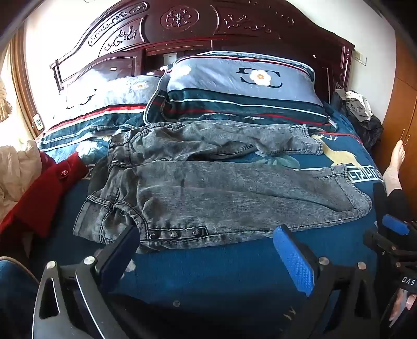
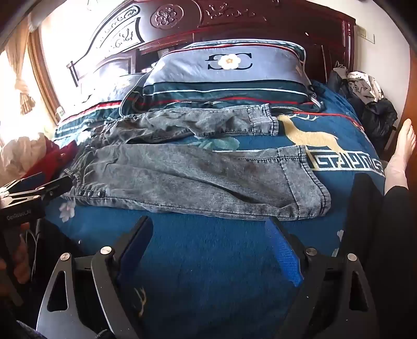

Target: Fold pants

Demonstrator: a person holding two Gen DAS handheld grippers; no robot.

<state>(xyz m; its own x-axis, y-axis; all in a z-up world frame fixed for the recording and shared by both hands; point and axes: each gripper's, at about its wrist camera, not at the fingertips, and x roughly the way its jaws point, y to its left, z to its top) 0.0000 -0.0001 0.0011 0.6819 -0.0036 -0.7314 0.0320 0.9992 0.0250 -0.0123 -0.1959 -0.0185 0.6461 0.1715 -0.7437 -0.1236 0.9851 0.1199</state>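
Holding both grippers just short of the near leg, I keep the left gripper [image 1: 206, 242] and right gripper [image 2: 211, 232] with fingers apart because the pants [image 1: 208, 187] lie unfolded across the bed [image 2: 208, 260], legs splayed, ready for a two-point pickup.

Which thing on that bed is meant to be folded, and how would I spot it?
Start at the carved dark headboard and come down past the striped pillows onto the blue bedspread. The pants lie there spread out, legs apart: grey washed denim, unlike the red garment beside them.
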